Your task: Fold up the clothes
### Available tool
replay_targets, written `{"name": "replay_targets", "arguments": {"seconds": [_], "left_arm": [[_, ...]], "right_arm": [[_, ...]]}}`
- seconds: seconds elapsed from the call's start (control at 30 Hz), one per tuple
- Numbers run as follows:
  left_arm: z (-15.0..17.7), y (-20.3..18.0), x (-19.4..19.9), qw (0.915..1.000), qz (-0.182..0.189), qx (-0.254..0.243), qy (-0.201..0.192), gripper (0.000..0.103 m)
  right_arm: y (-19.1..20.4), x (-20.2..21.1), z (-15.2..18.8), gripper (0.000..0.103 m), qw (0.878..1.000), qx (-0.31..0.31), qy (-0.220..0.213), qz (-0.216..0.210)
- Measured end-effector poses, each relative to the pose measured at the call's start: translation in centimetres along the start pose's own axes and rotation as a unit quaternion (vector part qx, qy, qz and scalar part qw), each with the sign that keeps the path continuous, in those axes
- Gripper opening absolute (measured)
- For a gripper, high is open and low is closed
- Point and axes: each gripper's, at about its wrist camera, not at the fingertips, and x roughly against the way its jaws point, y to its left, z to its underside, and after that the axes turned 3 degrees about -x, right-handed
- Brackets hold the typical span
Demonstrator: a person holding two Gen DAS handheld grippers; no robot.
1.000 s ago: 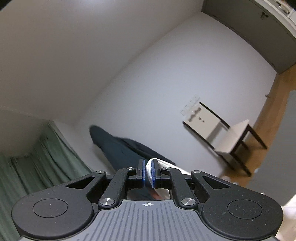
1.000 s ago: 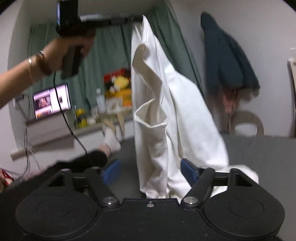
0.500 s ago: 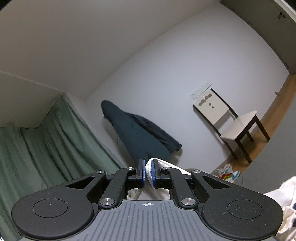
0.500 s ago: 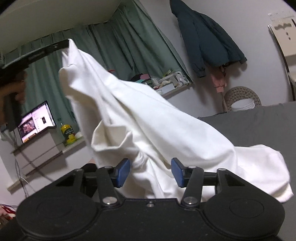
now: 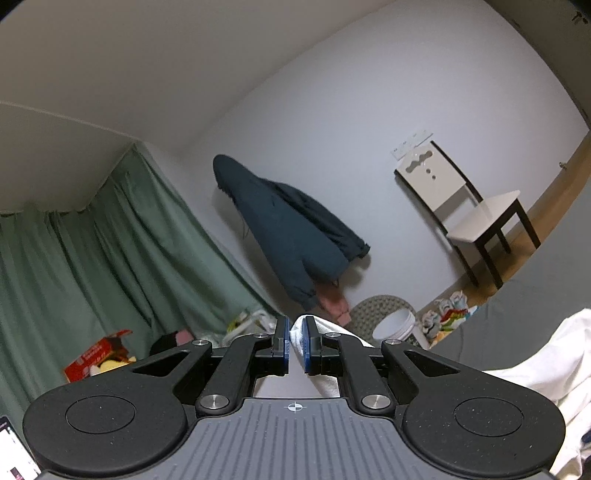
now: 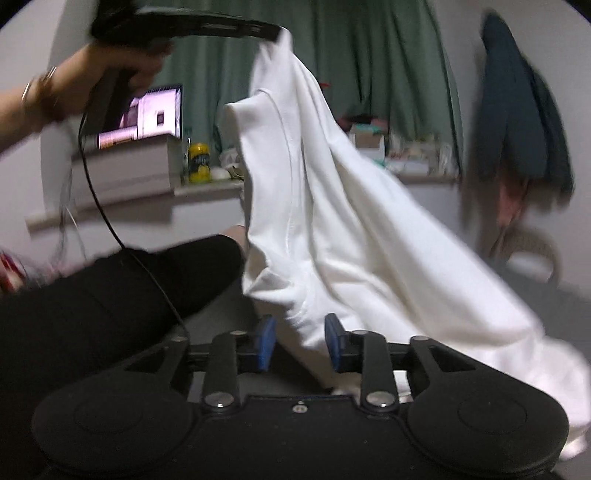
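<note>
Shirt point(image 6: 332, 206) hangs from the clamped left gripper point(image 5: 294, 341) at twelve o'clock, its lower folds between the parted right gripper point(image 6: 300, 347).

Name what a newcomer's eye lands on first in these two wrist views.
The white garment, hoisted by one corner in the left gripper at the top of the right wrist view and draping down to the dark surface. The right gripper sits at its lower folds, jaws apart with cloth between them. In the left wrist view, the dark jacket hanging on the pale wall draws the eye.
</note>
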Motion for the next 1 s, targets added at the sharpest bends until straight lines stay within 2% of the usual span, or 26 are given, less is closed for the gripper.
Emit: {"name": "replay_targets", "arguments": {"seconds": [0.1,0.2,0.27,0.37,0.53,0.7,0.77,0.9,1.0], "left_arm": [[0.4,0.1,0.1,1.0000,0.000,-0.002,0.001,0.007],[0.6,0.1,0.3,1.0000,0.001,-0.004,-0.001,0.007],[0.5,0.1,0.5,1.0000,0.002,-0.007,-0.004,0.007],[0.2,0.1,0.9,0.9999,0.004,-0.008,-0.008,0.007],[-0.7,-0.2,1.8,0.9998,0.011,-0.010,-0.017,0.007],[-1.7,-0.7,2.9,0.9993,0.017,-0.014,-0.029,0.007],[-1.9,-0.8,3.1,0.9993,0.018,-0.013,-0.031,0.007],[-2.1,-1.0,3.1,0.9993,0.017,-0.015,-0.030,0.007],[-1.9,-0.7,2.4,0.9997,0.013,-0.011,-0.018,0.007]], "right_arm": [[1.3,0.1,0.0,0.040,0.995,0.087,0.000,0.049],[2.7,-0.8,0.5,0.040,0.979,0.179,0.013,0.098],[3.4,-1.3,1.0,0.040,0.967,0.228,0.020,0.112],[4.2,-1.9,1.5,0.040,0.952,0.283,0.024,0.112],[5.2,-2.9,2.2,0.038,0.940,0.322,0.023,0.112],[5.6,-4.0,2.7,0.017,0.931,0.342,0.026,0.129],[5.5,-4.3,2.6,0.009,0.933,0.336,0.030,0.129],[6.2,-3.3,2.3,0.008,0.940,0.327,0.027,0.094],[7.5,-1.4,2.2,0.008,0.936,0.342,0.019,0.083]]}}
